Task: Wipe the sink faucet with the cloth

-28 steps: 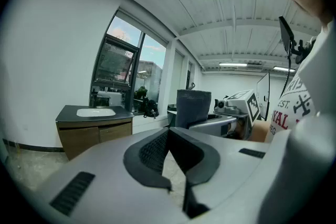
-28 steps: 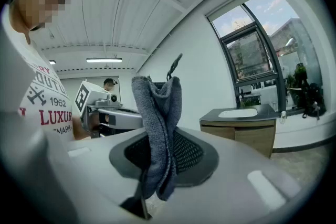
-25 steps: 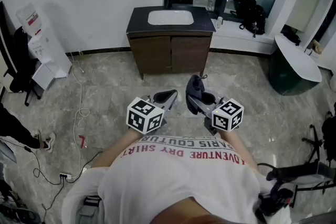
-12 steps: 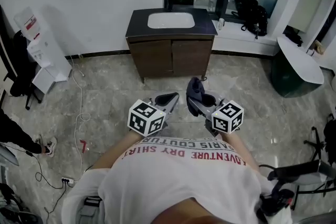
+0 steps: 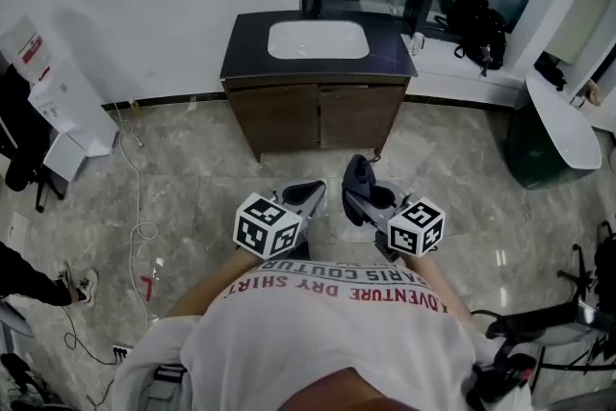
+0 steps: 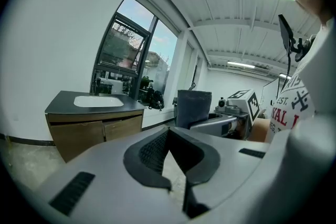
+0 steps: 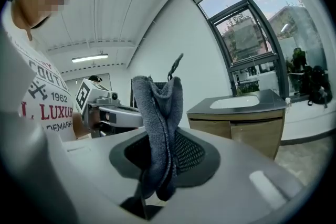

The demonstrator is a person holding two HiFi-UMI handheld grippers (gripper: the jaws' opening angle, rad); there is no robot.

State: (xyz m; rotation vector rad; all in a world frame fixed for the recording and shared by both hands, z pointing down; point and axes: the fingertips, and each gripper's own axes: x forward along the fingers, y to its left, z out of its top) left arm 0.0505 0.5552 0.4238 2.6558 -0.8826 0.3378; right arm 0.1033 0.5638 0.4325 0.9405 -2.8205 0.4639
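A dark grey cloth (image 5: 357, 176) stands upright in my right gripper (image 5: 360, 195), which is shut on it; the same cloth (image 7: 159, 123) fills the middle of the right gripper view. My left gripper (image 5: 306, 195) hangs beside it, its jaws shut with nothing between them (image 6: 168, 132). Both are held in front of my chest, above the floor. Ahead stands a wooden vanity with a dark top and a white sink (image 5: 318, 39), also seen as the sink (image 6: 98, 101) and the sink (image 7: 234, 103). I cannot make out the faucet from here.
Marble floor lies between me and the vanity (image 5: 318, 115). A white stand (image 5: 53, 96) and loose cables (image 5: 142, 217) are at the left. A dark round chair (image 5: 544, 135) sits at the right, a black bag (image 5: 481, 22) on the window ledge, a small bottle (image 5: 416, 42) on the counter.
The vanity has come nearer and larger in the head view as I step toward it. Both grippers keep the same pose, the cloth still held.
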